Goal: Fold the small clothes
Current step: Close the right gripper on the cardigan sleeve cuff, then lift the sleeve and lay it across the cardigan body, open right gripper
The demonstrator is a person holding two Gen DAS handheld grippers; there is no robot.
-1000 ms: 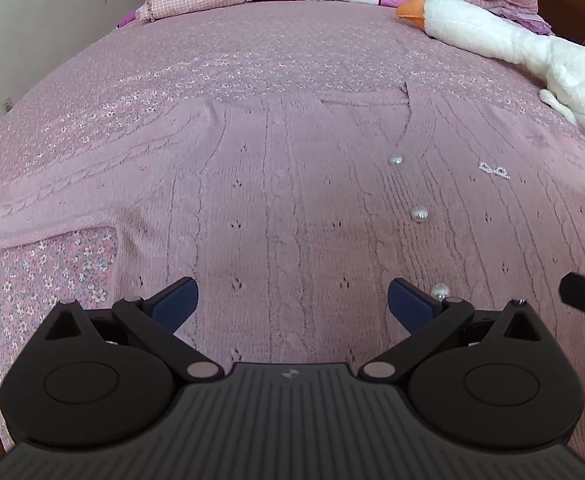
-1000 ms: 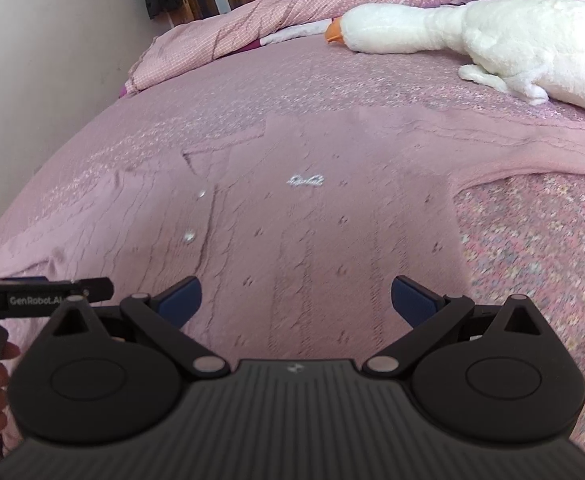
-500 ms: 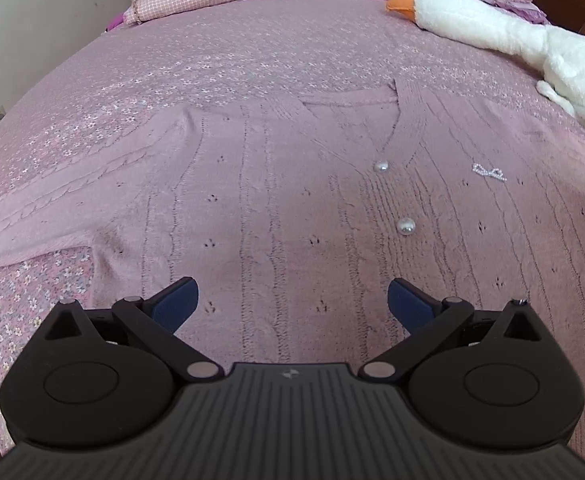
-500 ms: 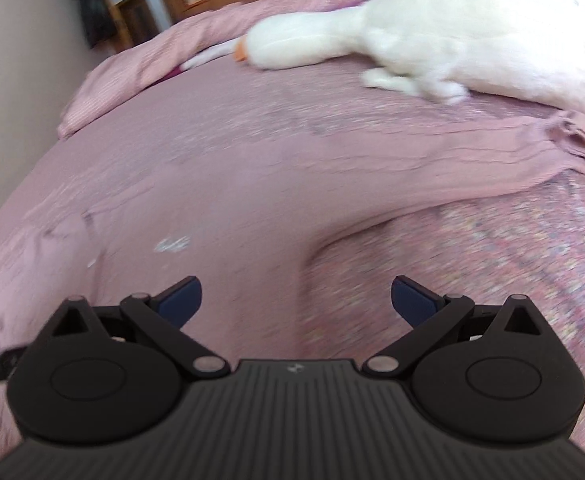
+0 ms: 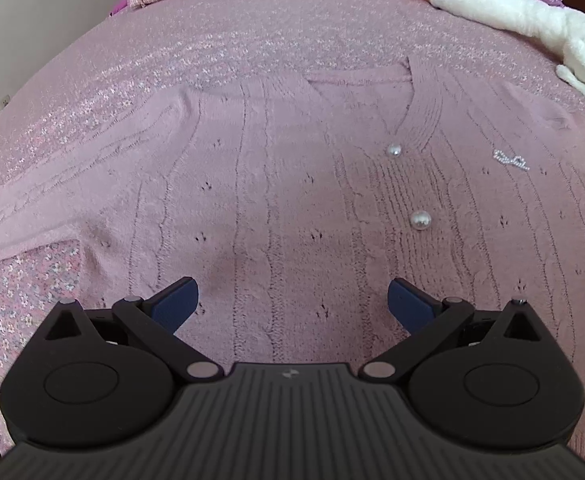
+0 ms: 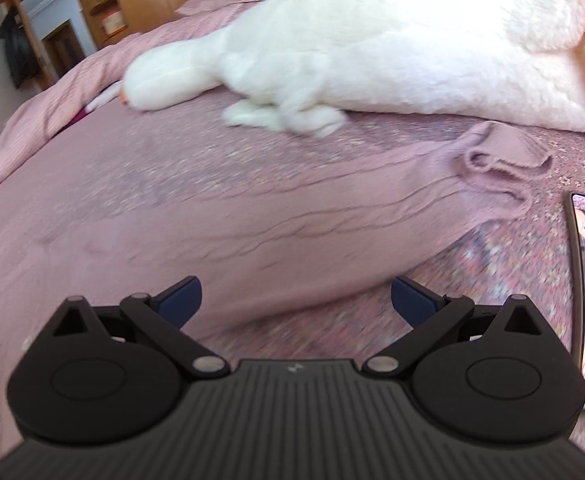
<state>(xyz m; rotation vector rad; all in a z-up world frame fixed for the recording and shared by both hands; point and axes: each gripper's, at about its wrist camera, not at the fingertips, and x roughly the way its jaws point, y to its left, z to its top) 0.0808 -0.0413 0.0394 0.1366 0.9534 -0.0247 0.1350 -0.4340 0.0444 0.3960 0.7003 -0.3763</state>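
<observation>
Both grippers, left (image 5: pixel 290 300) and right (image 6: pixel 296 300), moved along the cardigan (image 5: pixel 292 200).

My left tool (image 5: pixel 290 300) has its jaws spread wide, the blue pads (image 5: pixel 176 302) far apart with nothing between them, pointing forward and slightly down. My right tool (image 6: pixel 295 299) is spread just as wide and holds nothing, its blue pads (image 6: pixel 412 300) clear of any contact, angled low and forward.

Cardigan (image 5: pixel 292 200) hem behind gripper body, plush goose (image 6: pixel 372 40) blurred, cropped.
</observation>
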